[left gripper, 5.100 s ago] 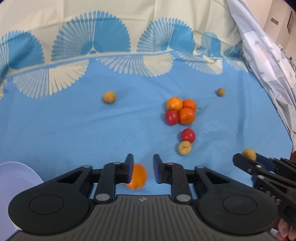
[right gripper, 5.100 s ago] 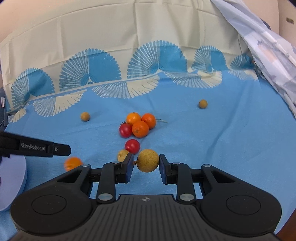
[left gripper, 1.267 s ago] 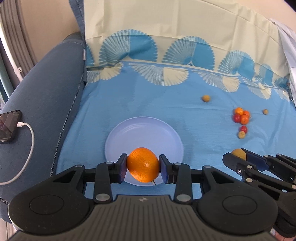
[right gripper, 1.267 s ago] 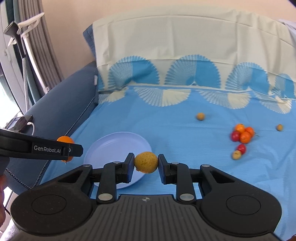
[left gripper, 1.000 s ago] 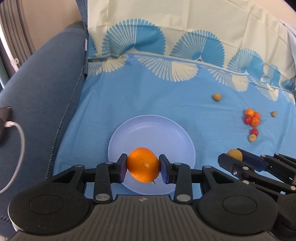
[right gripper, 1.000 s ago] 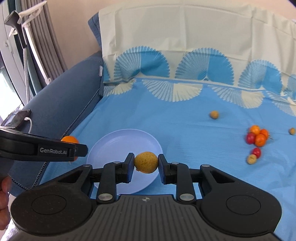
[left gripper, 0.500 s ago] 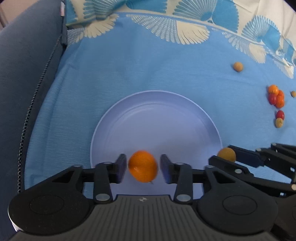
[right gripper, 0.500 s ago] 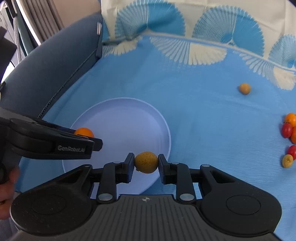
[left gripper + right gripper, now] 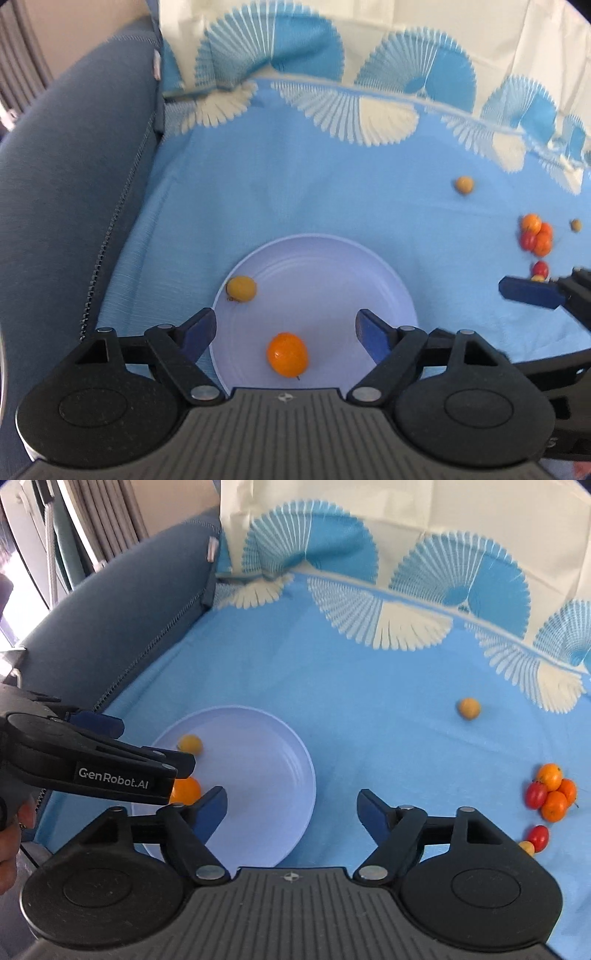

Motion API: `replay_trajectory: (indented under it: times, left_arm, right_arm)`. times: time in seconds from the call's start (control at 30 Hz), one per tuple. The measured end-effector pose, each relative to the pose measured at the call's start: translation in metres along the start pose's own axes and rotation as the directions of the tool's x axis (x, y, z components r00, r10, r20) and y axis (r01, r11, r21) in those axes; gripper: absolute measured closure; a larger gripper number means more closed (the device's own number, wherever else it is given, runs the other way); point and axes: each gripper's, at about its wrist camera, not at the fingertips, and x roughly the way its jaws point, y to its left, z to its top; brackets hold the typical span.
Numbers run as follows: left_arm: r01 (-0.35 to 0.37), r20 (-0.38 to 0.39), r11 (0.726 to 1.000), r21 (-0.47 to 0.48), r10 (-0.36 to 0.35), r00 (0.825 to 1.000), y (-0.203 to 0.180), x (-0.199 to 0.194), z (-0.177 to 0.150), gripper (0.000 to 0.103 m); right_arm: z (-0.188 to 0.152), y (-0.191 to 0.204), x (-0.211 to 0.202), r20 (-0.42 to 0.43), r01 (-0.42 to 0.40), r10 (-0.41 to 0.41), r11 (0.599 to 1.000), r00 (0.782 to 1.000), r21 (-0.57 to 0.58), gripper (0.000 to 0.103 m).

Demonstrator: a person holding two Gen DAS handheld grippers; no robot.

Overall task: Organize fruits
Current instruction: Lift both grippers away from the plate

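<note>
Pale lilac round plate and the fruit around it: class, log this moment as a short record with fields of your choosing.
plate: pale lilac round plate on the blue cloth
on plate: orange citrus fruit; yellow-brown round fruit, apart
left gripper: open, empty
right gripper: open, empty
not yet collected: red and orange fruit cluster; lone yellow-brown fruit

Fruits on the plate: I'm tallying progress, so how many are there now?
2. An orange lies near the near rim of the lavender plate, and a yellow fruit sits at its left edge. Both grippers are open, and none seems hidden.
</note>
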Motion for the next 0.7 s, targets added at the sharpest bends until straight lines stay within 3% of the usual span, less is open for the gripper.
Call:
replay_trajectory:
  times: [0.17,0.27,0.37,0.57,0.7]
  left_arm:
    - [0.013,0.114,1.0,-0.006,-0.012,0.993,-0.007,-0.049,-0.035,0.017]
    - [-0.02,0.151,1.0,-0.003,0.02,0.988,-0.011,-0.088,-0.062,0.017]
    - [0.007,0.192,1.0,-0.005,-0.006,0.981,-0.012,-0.13,-0.087,0.013]
    - [-0.014,0.27,1.0,0.003,0.013,0.963,-0.025,-0.178,-0.123,0.009]
    - [-0.015,0.283,1.0,0.0,0.014,0.959,-0.028,-0.19,-0.136,0.009]
  right_arm:
    - [-0.034,0.014,-0.033,0.103,0.033,-0.038,0.998,0.994,0.05,0.018]
    - [-0.068,0.024,-0.069,0.181,0.087,-0.097,0.994,0.979,0.064,0.012]
    - [-0.096,0.033,-0.108,0.221,0.135,-0.151,0.987,0.964,0.087,0.011]
    - [-0.129,0.051,-0.171,0.33,0.147,-0.158,0.987,0.931,0.058,0.005]
    - [-0.139,0.061,-0.187,0.337,0.14,-0.144,0.989,0.93,0.037,0.003]
